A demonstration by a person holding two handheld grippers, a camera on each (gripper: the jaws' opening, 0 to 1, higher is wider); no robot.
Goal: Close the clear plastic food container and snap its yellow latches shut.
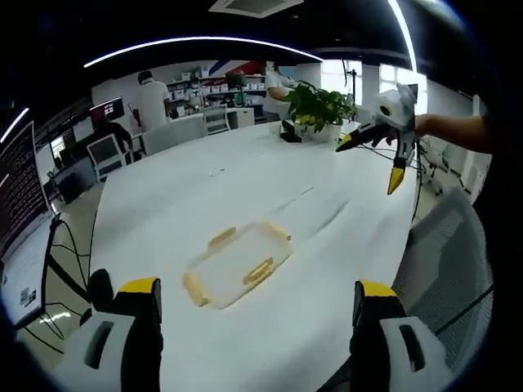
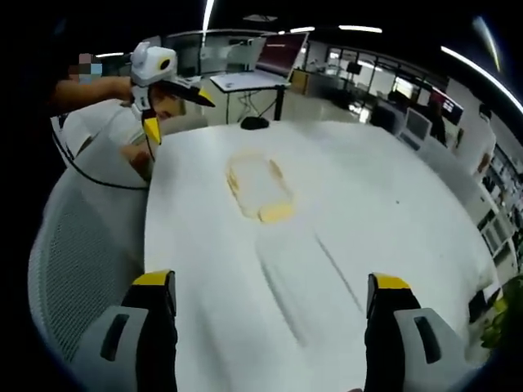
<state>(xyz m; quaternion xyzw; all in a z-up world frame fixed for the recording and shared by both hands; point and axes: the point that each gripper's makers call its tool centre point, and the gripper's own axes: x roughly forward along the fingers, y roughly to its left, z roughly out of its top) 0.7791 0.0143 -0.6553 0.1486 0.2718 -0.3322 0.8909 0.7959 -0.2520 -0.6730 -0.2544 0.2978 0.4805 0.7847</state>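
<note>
A potted plant (image 1: 320,106) stands at the white table's (image 1: 245,188) far edge. The clear container (image 1: 237,263) lies unobstructed; left gripper (image 1: 256,304) and right gripper (image 2: 270,296) both gape wide, empty.

The left gripper (image 1: 255,314) is showing two black jaws capped with yellow tips, each rising from a light grey housing with a dark slot. The right gripper (image 2: 271,314) is wearing the same black jaws, yellow tips and slotted grey housings. Seen from the left gripper view, its body is looking white and rounded, with tapering black, yellow-tipped jaws.
</note>
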